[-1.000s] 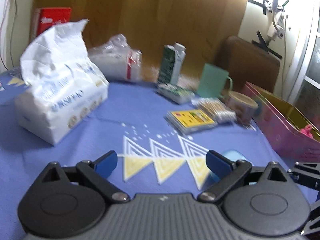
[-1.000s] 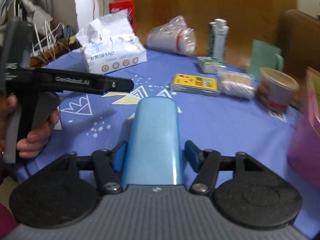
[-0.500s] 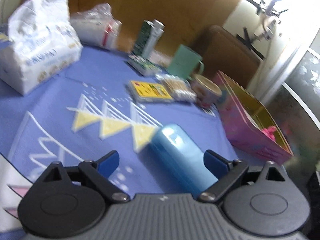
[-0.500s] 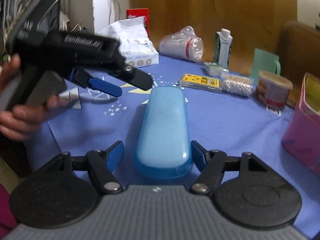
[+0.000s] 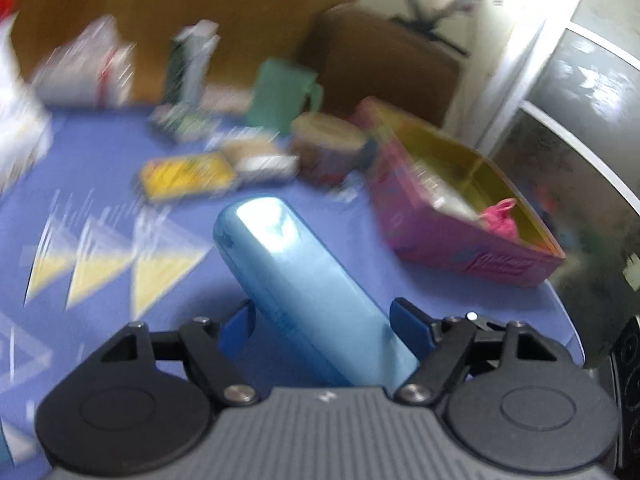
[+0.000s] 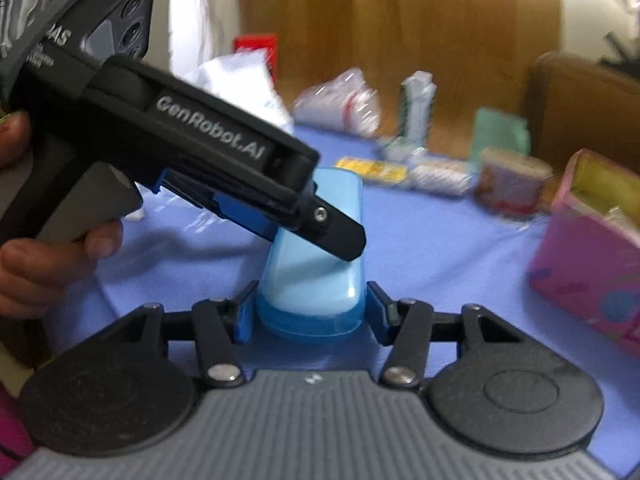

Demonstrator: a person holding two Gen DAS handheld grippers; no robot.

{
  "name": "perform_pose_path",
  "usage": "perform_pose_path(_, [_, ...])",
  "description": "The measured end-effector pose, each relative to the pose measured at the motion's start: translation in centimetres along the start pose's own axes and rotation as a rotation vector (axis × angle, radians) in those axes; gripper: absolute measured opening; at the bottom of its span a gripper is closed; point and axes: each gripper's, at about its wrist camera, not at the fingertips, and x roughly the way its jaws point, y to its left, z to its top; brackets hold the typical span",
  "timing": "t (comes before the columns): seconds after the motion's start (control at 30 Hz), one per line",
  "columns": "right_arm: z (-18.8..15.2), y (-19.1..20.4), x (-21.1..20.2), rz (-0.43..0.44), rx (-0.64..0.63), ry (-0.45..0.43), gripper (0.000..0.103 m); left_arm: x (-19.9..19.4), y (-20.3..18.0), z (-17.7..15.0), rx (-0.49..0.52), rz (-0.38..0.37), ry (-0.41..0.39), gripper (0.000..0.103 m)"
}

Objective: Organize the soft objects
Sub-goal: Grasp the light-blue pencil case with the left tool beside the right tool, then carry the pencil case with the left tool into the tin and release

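A smooth light-blue oblong case (image 5: 296, 280) lies on the blue patterned tablecloth (image 5: 100, 208). My left gripper (image 5: 322, 324) straddles it, jaws closing; the right pad looks against the case and a thin gap shows at the left pad. In the right wrist view the same case (image 6: 316, 280) points away from me. My right gripper (image 6: 311, 312) is at its near end, jaws closing, both pads against its sides. The left gripper (image 6: 336, 240), held by a hand (image 6: 36, 264), crosses over the case's middle from the left.
A pink box (image 5: 472, 248) with a yellow inside and a pink item (image 5: 500, 216) stands at the right, near the table edge. Behind the case are a paper bowl (image 5: 328, 152), a green mug (image 5: 280, 92), a yellow pack (image 5: 188, 174), a carton (image 5: 192, 68) and a tissue pack (image 6: 236, 80).
The left gripper swung right, away from the tissue pack, and came down around the blue case with narrower jaws. The right gripper's jaws narrowed onto the case's near end.
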Motion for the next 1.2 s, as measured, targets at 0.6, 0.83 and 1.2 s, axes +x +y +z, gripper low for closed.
perform_pose_path(0.6, [2.0,-14.4,-3.1,-0.469,0.32,-0.199,0.058,14.5,-14.5,10.6,0.344,-0.024,-0.032,0.084])
perform_pose_path(0.83, [1.3,-16.6,-1.9,-0.504,0.386,-0.231,0.059,14.1,-13.9,9.9,0.346,0.027,-0.044,0.085])
perform_pose_path(1.2, [-0.5,-12.9,-6.4,-0.583,0.34,-0.286,0.059,8.5,-11.9,7.4,0.29,0.046,-0.092,0.089])
